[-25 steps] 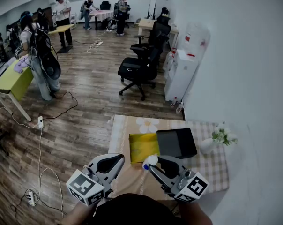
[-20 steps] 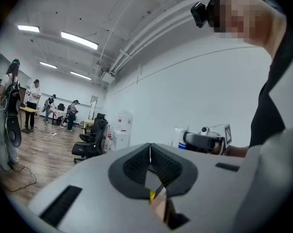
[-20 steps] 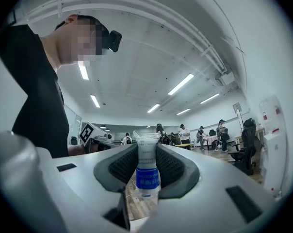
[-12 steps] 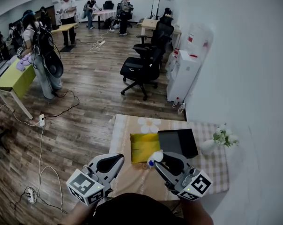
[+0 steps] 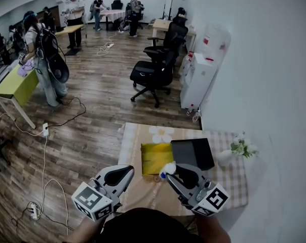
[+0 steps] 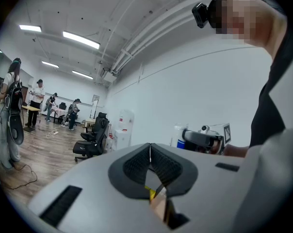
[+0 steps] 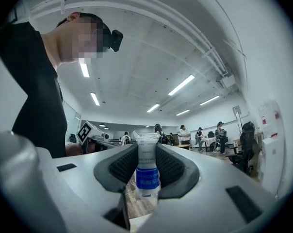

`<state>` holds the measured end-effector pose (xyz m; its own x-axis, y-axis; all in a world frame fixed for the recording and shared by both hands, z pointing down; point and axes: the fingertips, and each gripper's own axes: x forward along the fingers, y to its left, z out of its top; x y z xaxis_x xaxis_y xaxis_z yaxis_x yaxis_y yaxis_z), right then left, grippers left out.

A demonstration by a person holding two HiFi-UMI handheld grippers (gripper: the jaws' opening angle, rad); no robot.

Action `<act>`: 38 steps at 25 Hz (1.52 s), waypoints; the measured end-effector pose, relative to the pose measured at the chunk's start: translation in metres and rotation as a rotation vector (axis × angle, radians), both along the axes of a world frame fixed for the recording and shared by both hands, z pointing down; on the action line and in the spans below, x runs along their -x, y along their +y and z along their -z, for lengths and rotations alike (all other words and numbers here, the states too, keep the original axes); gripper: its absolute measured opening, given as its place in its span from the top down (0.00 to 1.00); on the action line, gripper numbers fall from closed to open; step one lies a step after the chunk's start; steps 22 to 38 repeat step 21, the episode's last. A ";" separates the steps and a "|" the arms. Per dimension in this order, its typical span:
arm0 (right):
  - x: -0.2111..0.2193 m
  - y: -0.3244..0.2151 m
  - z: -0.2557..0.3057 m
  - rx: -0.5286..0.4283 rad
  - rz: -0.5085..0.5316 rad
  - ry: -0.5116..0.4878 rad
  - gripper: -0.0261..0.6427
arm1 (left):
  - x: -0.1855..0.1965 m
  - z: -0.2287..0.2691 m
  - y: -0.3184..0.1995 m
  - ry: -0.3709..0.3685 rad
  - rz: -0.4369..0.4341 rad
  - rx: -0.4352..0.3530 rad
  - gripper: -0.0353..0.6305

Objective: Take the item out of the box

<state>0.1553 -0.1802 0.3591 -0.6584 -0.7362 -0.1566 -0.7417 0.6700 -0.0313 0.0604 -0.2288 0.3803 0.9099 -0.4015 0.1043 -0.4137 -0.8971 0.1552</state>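
Note:
An open box with a yellow inside (image 5: 154,157) lies on the checked tablecloth (image 5: 229,184), its black lid (image 5: 193,154) flat beside it on the right. My right gripper (image 5: 174,173) hovers over the near edge of the box, shut on a small white bottle with a blue label (image 5: 167,169). In the right gripper view the bottle (image 7: 147,171) stands upright, pinched between both pads of the right gripper (image 7: 147,155). My left gripper (image 5: 125,172) hangs over the table's near left part. Its jaws meet with nothing between them in the left gripper view (image 6: 150,148), where the bottle (image 6: 178,141) shows at the right.
A white vase of flowers (image 5: 235,151) stands at the table's right edge by the wall. Beyond the table are a black office chair (image 5: 155,70), a white water dispenser (image 5: 199,77), cables on the wooden floor (image 5: 51,125) and several people at far tables.
The right gripper with the bottle has shifted slightly to the right and away from me over the box's near edge. The left gripper has stayed where it was.

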 end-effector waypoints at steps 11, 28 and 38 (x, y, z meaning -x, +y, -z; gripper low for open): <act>0.005 0.002 0.002 0.005 0.002 -0.001 0.77 | 0.002 0.003 0.002 0.004 -0.003 0.007 0.92; 0.008 -0.001 0.002 0.015 -0.010 -0.014 0.77 | 0.006 0.001 0.001 0.006 -0.003 0.014 0.92; 0.008 -0.001 0.002 0.015 -0.010 -0.014 0.77 | 0.006 0.001 0.001 0.006 -0.003 0.014 0.92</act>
